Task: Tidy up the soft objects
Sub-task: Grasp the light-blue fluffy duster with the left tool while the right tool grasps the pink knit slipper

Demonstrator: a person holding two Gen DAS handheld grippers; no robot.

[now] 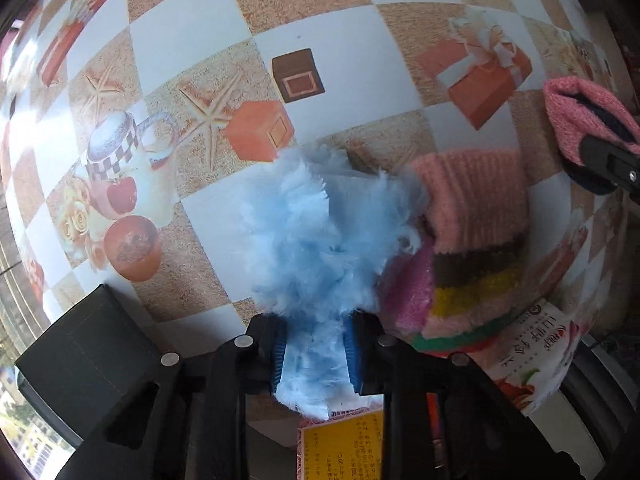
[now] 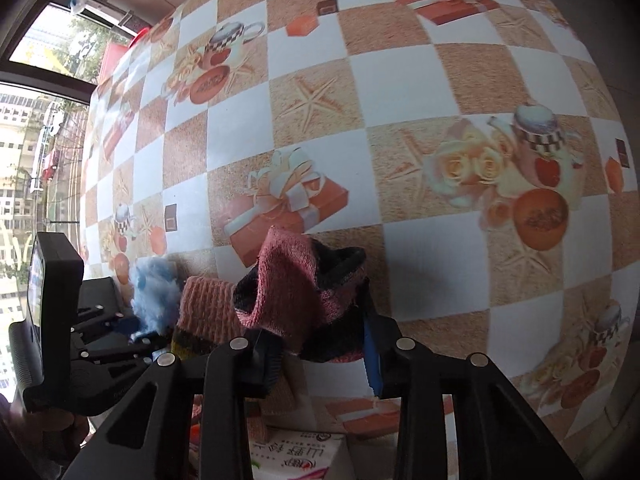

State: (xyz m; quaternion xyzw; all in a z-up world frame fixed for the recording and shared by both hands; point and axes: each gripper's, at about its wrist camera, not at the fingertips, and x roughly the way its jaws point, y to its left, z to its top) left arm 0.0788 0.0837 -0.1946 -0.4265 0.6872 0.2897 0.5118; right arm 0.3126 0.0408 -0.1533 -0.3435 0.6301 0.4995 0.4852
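Observation:
My left gripper is shut on a fluffy light-blue soft item and holds it above the patterned tablecloth; it also shows in the right wrist view. My right gripper is shut on a pink-and-dark knitted item, which appears at the right edge of the left wrist view. A pink ribbed knit with brown, yellow and green stripes lies just right of the blue item, over a box; it also shows in the right wrist view.
A checkered tablecloth with printed gifts, cups and starfish covers the table. A carton with red and green print stands under the striped knit, also seen in the right wrist view. A yellow label lies below my left gripper. A window is at far left.

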